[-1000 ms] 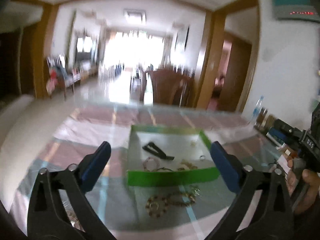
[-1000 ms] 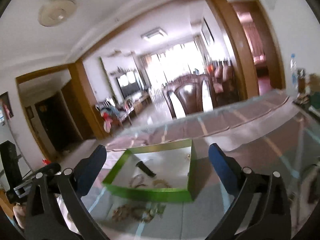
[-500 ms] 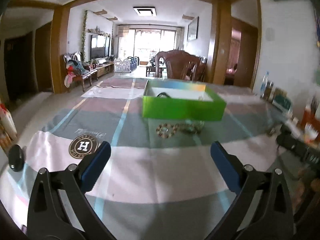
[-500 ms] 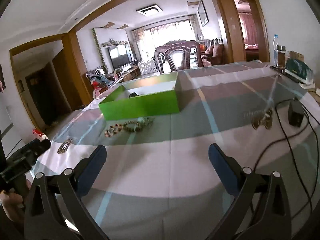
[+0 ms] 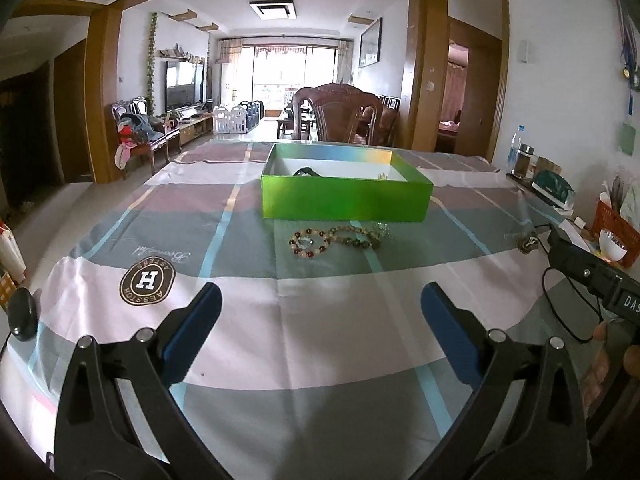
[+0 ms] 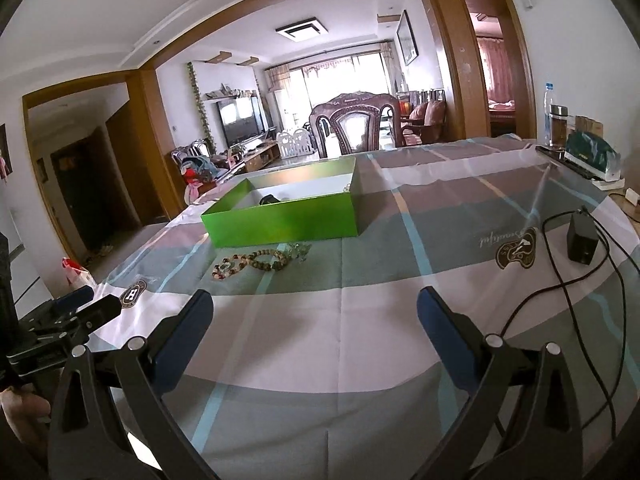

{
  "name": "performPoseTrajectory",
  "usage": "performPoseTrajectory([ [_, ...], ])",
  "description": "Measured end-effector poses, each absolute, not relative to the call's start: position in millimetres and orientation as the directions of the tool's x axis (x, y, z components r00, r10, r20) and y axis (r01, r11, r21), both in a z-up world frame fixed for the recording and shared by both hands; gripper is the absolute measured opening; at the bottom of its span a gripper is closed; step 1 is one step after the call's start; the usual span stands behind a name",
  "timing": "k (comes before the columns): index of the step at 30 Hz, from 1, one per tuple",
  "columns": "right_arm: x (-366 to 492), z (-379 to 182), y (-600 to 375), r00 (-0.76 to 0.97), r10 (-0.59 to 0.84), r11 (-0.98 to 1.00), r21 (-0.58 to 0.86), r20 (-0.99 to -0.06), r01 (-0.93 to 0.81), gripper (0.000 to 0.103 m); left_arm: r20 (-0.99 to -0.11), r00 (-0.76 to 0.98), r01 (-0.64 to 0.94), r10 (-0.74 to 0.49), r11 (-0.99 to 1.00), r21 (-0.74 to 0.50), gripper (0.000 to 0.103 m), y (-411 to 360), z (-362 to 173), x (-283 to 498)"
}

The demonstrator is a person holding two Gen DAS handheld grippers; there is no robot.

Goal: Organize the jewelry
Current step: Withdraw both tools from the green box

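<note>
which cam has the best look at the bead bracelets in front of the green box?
Left wrist: the bead bracelets lie near centre, head-on, individual beads distinct. Right wrist shows them smaller, left of centre, at an oblique angle.

box (image 5: 346,201) sits on the table (image 5: 320,320) mid-way back, a chair (image 5: 338,114) behind it at the far edge. beaded bracelets (image 5: 334,239) lie on the cloth just in front of the box, near its front wall, not touching it. some small items inside the box, mostly hidden by the wall. adapter (image 6: 582,240) with cable (image 6: 560,288) lies on the table well to the right of the box. bottles (image 6: 554,120) stand at the table's far right edge. left gripper (image 5: 320,332) and right gripper (image 6: 314,330) sit side by side over the near edge, well short of the bracelets.
</note>
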State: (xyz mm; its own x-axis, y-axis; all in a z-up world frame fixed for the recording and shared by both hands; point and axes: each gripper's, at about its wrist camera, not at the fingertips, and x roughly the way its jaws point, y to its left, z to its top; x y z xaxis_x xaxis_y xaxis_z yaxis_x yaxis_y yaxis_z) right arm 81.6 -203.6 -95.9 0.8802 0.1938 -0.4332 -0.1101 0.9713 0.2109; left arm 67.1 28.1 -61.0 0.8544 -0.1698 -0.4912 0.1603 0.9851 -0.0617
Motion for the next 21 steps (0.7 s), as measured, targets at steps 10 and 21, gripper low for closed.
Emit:
performPoseTrajectory([
  [10, 84.6, -97.0, -201.2, 0.877, 0.198, 0.971, 0.211, -0.439, -0.114, 0.1, -0.499, 0.849, 0.166, -0.175, 0.984, -0.064, 0.099, 28.2, -62.3, 70.1],
  [21, 91.5, -102.6, -195.2, 0.865, 0.203, 0.972, 0.203, -0.46, -0.12, 0.099, -0.515, 0.837, 0.171, -0.185, 0.982, -0.074, 0.099, 29.4, -68.3, 75.3],
])
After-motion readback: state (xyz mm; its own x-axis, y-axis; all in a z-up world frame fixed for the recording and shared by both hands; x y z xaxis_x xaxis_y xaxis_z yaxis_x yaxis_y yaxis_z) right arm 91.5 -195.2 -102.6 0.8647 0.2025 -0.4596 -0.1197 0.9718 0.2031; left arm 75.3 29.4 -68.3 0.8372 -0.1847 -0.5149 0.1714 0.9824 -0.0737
